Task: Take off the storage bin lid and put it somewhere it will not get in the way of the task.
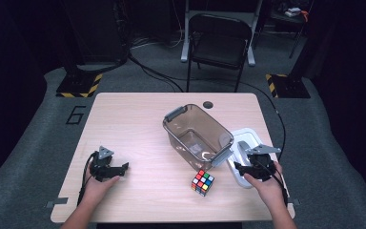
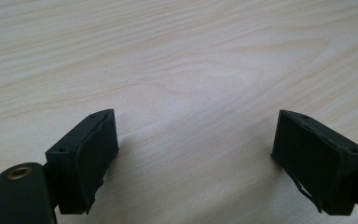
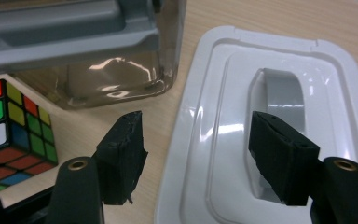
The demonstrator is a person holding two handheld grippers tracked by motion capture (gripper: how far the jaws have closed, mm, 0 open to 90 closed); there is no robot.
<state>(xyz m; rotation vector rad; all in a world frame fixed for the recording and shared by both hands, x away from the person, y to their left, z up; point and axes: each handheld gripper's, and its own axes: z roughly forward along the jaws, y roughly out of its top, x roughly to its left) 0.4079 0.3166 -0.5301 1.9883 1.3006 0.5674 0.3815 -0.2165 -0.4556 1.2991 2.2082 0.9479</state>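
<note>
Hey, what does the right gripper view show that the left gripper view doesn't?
Right gripper view: the white lid lying flat under the open right claw, with the clear bin's grey handle and the puzzle cube off to one side.

Left gripper view: nothing beyond the open left claw over bare wood.

Both: a pair of black jaws spread apart, gripping nothing, above the same light wooden table.

We see a black folding chair (image 1: 218,45) beyond the wooden table (image 1: 138,119), cables (image 1: 157,74) trailing across the grey carpet (image 1: 38,157), yellow-and-black striped stand bases (image 1: 78,86) at both far corners, and a "6" marked (image 1: 76,114) beside the table's left edge.
</note>
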